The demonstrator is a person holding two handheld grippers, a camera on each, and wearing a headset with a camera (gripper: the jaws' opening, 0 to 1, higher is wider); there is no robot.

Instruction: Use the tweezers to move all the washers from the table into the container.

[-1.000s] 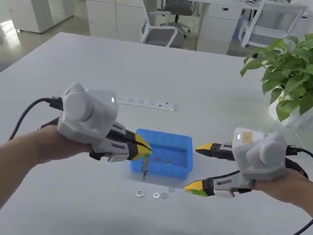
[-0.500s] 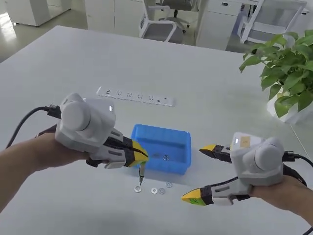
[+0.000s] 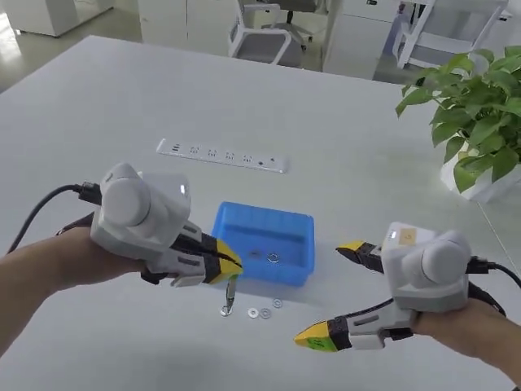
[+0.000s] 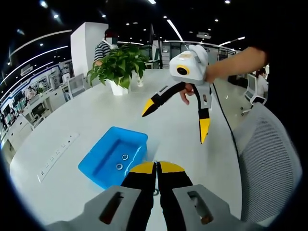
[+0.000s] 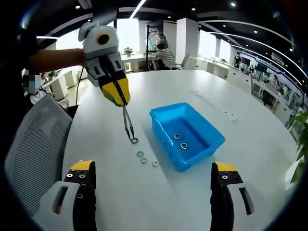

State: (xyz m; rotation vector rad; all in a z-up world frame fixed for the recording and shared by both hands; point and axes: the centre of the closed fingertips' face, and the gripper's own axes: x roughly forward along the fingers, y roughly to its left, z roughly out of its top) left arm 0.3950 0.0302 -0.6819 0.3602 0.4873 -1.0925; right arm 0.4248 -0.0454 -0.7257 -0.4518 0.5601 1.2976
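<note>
Tweezers [image 5: 127,120] now lower, off container [image 3: 281,275] front edge, at end washer [image 5: 134,140]; left claw [image 4: 157,167] clenched on them, right claw [image 3: 326,295] released.

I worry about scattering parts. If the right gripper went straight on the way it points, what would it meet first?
The right gripper would probably reach the table by the loose washers, just beside the blue container. Depth is unclear, so the container's wall could come first.

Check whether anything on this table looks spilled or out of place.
Nothing stands out. Four washers lie beside the blue container, as the task expects; two more sit inside it, and the tweezers point down from the left gripper.
</note>
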